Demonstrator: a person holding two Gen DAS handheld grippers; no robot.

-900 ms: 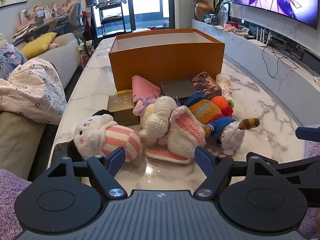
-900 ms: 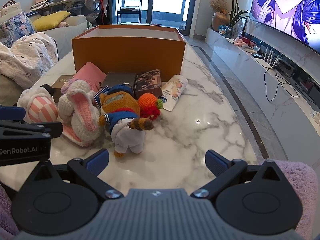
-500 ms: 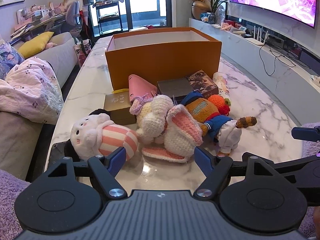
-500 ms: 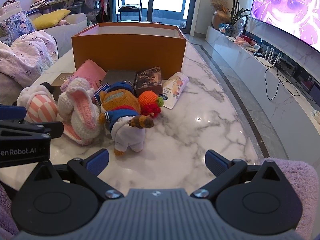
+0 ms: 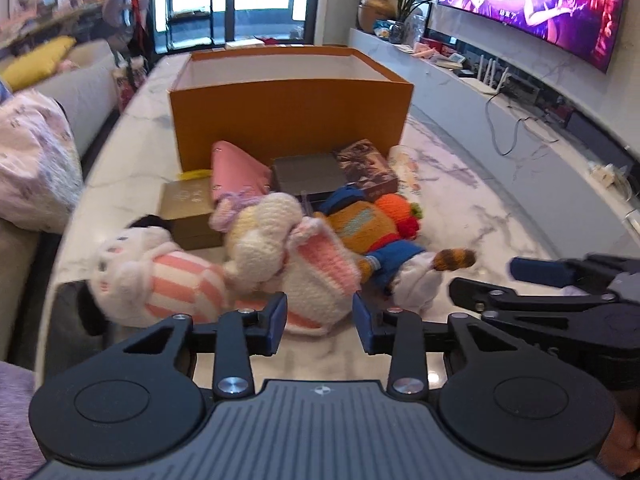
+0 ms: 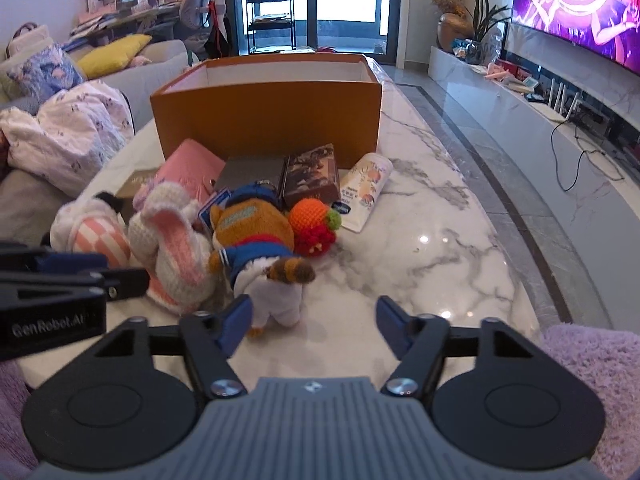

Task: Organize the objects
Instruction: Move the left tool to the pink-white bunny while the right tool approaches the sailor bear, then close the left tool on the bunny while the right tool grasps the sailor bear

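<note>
An open orange box [image 5: 292, 116] [image 6: 268, 120] stands on the marble table. In front of it lie a striped white plush [image 5: 160, 284], a crochet bunny with pink ears [image 5: 304, 260] [image 6: 172, 240], an orange-and-blue plush [image 5: 372, 236] [image 6: 256, 240], a crochet carrot [image 6: 314, 222], a pink pouch [image 5: 236, 172], a gold box [image 5: 186, 208], a grey box [image 5: 308, 174], a dark printed box [image 6: 312, 174] and a lotion tube [image 6: 366, 190]. My left gripper [image 5: 320, 318] is open and empty just before the bunny. My right gripper [image 6: 314, 322] is open and empty, its left finger beside the orange-and-blue plush.
A sofa with a floral blanket [image 6: 68, 132] runs along the table's left edge. A marble TV bench [image 6: 560, 120] with cables lies to the right across a floor gap. A dark flat object [image 5: 68, 316] lies at the near left table edge. Bare marble [image 6: 440, 240] lies right of the toys.
Both grippers have moved forward toward the toys and their jaws have narrowed. The left gripper has shifted right, in front of the bunny. The toys have not moved.
</note>
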